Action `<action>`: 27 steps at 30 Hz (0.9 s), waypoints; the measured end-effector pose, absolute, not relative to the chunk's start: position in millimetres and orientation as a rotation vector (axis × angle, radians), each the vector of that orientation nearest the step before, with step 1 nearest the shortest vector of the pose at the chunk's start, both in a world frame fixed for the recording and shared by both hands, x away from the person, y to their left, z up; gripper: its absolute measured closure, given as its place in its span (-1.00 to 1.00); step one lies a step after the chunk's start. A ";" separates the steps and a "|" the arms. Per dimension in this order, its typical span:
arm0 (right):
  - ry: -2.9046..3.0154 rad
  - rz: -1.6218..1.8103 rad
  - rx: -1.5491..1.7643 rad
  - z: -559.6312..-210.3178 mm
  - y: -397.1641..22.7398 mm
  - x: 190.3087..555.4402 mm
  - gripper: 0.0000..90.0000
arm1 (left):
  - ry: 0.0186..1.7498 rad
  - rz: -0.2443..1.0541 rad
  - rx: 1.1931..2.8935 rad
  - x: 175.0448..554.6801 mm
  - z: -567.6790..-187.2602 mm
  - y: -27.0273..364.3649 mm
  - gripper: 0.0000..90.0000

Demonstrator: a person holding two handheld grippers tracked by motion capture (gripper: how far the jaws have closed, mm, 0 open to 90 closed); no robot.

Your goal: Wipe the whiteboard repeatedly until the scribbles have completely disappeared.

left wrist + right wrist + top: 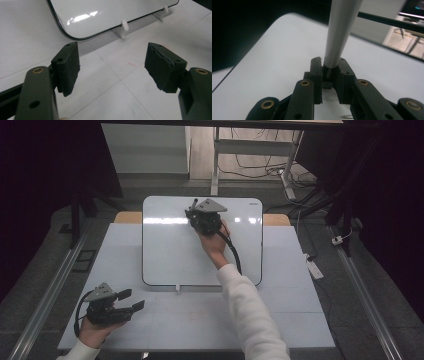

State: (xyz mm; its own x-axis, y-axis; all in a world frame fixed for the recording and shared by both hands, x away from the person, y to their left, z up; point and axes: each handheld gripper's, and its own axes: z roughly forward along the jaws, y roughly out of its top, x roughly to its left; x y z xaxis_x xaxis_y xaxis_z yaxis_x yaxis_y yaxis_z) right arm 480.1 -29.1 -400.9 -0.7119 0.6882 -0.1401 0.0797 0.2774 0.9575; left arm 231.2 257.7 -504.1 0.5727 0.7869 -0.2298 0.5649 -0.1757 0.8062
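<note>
Now clamping a grey marker [339, 32] in the right gripper [329, 75] over the whiteboard [165, 255].
Left gripper [112, 67] spread wide, near the desk's [280, 315] front left corner.

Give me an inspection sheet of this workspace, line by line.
Surface: pale table, tiled joints, faint reddish scuff near the front.
Job's things: whiteboard propped on small white stands; slim grey marker held over its far part.
Clutter: nothing seen.
Grippers: left gripper near the front left corner, jaws wide apart, holding nothing; right gripper shut on the marker.
Cables: black cable trailing from the right gripper along the sleeve; loose wires on the floor beyond the table.
Surroundings: dark curtains at both sides, metal floor rails, white desk legs behind.
</note>
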 end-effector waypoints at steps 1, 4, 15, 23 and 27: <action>2.015 1.460 0.690 -402.2 -27.9 478.7 0.72 | 1.098 0.296 1.862 231.6 -504.2 257.5 -0.36; 2.098 1.403 0.569 -410.7 -14.7 467.9 0.72 | 1.099 0.286 1.867 233.2 -505.5 257.0 -0.36; 2.088 1.363 0.562 -410.8 -17.4 464.5 0.72 | 1.094 0.286 1.870 233.5 -505.4 256.4 -0.36; 2.000 1.421 0.684 -404.5 -36.2 473.9 0.72 | 1.097 0.293 1.862 232.4 -504.5 257.3 -0.36; 2.069 1.405 0.604 -413.5 -21.3 464.5 0.72 | 1.092 0.287 1.871 233.2 -505.0 256.0 -0.36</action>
State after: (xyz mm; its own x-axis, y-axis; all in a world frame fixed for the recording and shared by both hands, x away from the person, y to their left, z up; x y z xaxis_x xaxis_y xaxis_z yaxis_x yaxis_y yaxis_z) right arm 464.5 -21.3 -413.5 -0.7409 0.6421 -0.1968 0.0537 0.3488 0.9357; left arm 233.2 256.0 -505.0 0.5792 0.7819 -0.2307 0.5670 -0.1830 0.8032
